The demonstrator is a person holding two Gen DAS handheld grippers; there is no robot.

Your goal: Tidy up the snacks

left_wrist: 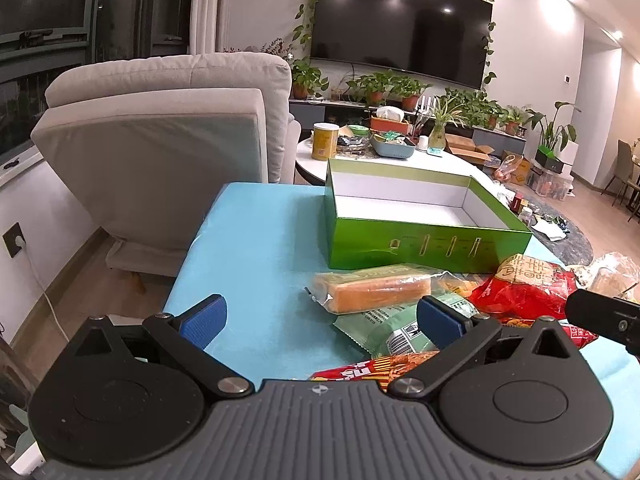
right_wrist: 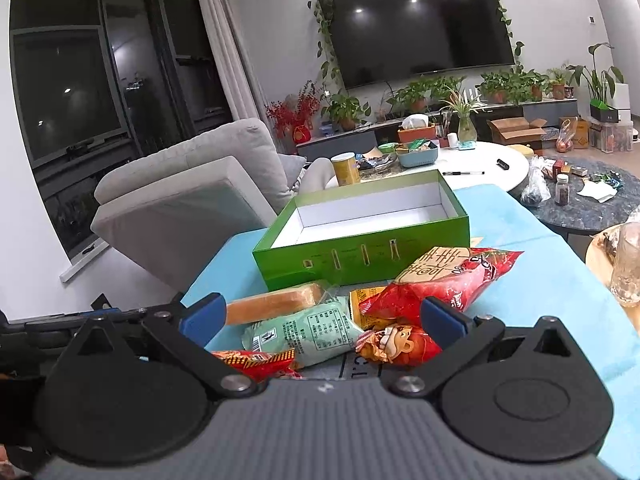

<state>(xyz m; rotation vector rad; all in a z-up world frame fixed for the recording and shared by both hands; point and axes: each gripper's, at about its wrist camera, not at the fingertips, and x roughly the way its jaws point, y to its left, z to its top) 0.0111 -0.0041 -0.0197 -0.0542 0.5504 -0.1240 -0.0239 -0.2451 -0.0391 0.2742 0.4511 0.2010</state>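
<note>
Left wrist view: left gripper (left_wrist: 318, 322) is being held open, nothing between blue ribbed pads, over crinkly snack packets (left_wrist: 404, 300) piled near-right on blue tablecloth (left_wrist: 256, 264). Glossy green rectangular box (left_wrist: 420, 240), white-lined, is sitting empty just beyond; bare cloth is left at its left. Right wrist view: right gripper (right_wrist: 322, 320) is being held open, unloaded, above the packets; cartoon-printed packet (right_wrist: 400, 344) is being shown only here.
</note>
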